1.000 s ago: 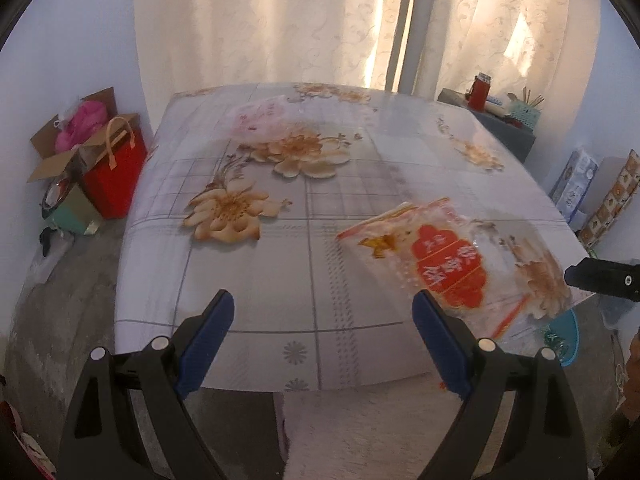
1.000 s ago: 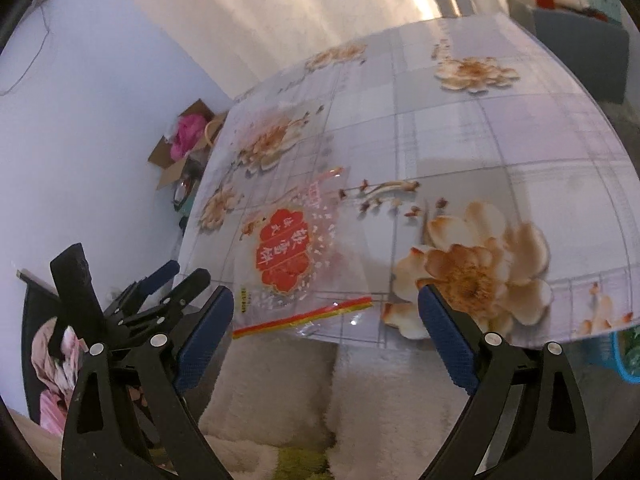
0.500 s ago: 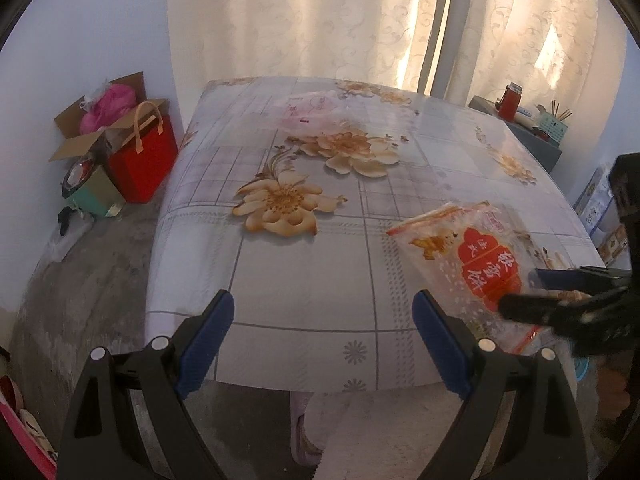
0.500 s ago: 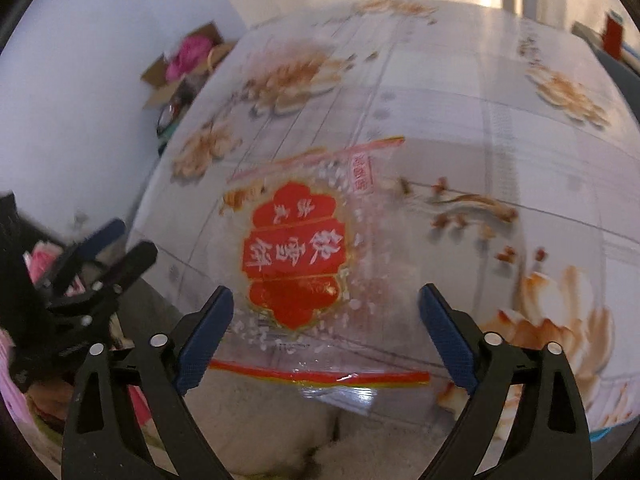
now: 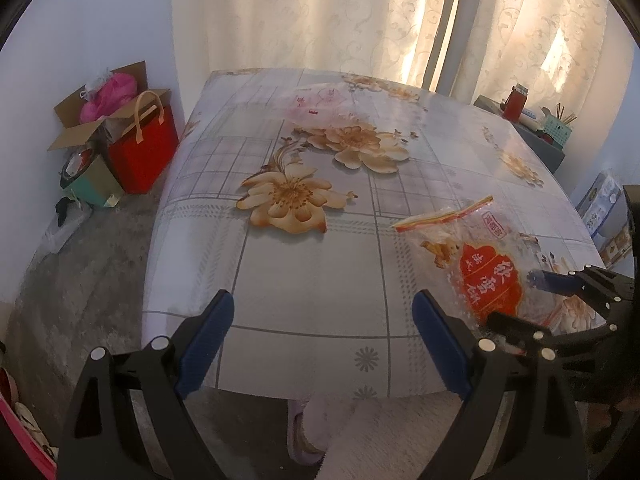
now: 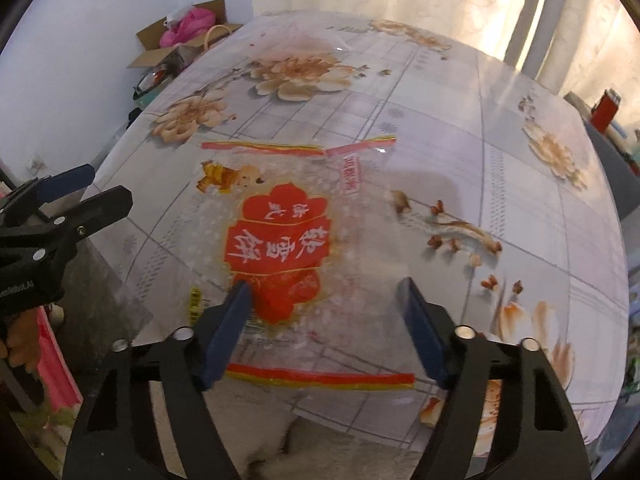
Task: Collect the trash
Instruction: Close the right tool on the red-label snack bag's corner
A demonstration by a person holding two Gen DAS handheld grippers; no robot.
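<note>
Two blue-padded jaws of our right gripper [image 6: 324, 300] stand apart over the near end of a clear snack bag [image 6: 280, 240]; they have just been closing, and the bag's plastic sits between them, though we cannot tell whether the pads press it yet. One pad overlaps the lower edge of the bag's red label, the other stands over clear plastic to its right. Seen from the left wrist, the same gripper [image 5: 516, 300] comes in low from the right edge, its fingers straddling the bag [image 5: 476, 264] at the near right corner of the table [image 5: 304, 280].

We see a flat, transparent bag, empty-looking, with a scalloped red label bearing white characters, a small cartoon figure above it, a red-and-yellow sealing strip along each end, and a yellow barcode patch at the near left edge. It lies on the flower-printed tablecloth, its near end reaching the table's edge.

Our left gripper [image 5: 324, 332] hangs wide with nothing between its pads, aimed down at the near table edge, just left of the bag. Beyond, a red tote bag [image 5: 144, 148] and an open cardboard box [image 5: 100, 112] stand on the floor by the wall.
</note>
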